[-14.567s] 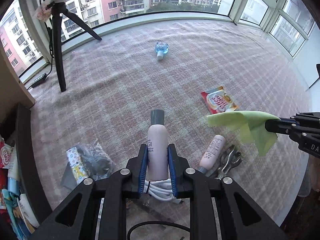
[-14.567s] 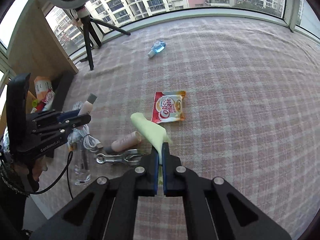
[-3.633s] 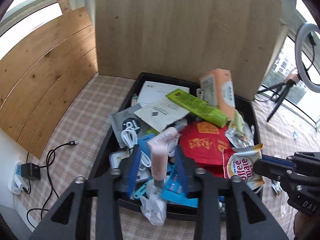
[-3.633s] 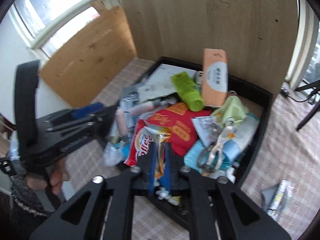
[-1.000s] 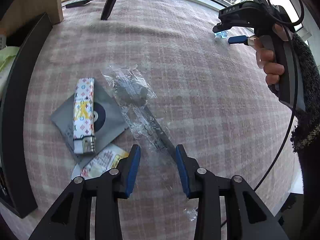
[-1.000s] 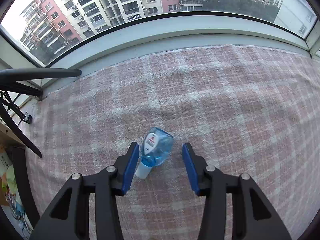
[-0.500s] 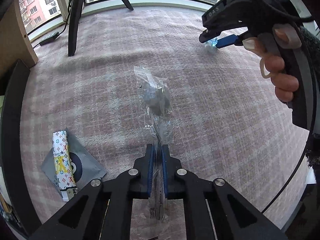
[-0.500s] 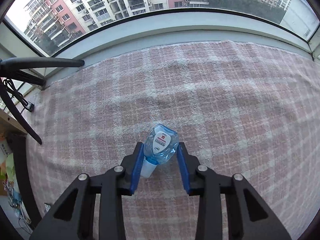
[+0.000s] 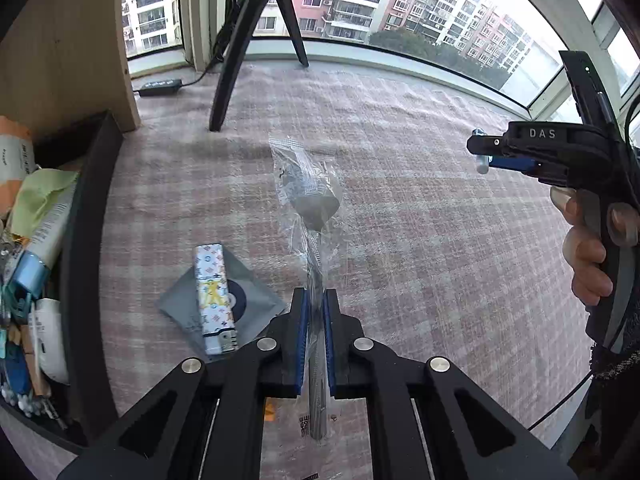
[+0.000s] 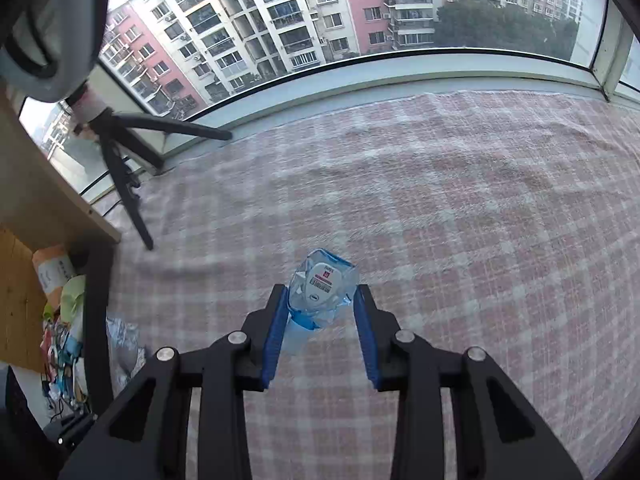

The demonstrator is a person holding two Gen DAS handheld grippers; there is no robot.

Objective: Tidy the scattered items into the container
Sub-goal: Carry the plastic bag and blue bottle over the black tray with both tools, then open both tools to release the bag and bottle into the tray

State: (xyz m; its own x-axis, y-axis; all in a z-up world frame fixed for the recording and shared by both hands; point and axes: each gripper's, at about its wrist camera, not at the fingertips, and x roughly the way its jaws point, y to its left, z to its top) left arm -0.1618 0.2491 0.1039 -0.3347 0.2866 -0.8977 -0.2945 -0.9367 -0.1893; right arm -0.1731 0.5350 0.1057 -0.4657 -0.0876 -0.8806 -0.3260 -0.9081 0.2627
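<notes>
Left jaws pinching plastic bag [image 9: 308, 196], right jaws clamping blue bottle [image 10: 322, 288], lighter [image 9: 212, 296] beside black tray [image 9: 86, 240]

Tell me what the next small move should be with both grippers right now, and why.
Probably swing both loads left toward the black container. The left gripper has its jaws shut on the clear plastic bag, which hangs lifted over the checked cloth, and the right gripper has its jaws closed on the small blue bottle. Both picks look complete, so carrying comes next.

Both wrist views overlook plaid cloth [image 9: 420, 216].
</notes>
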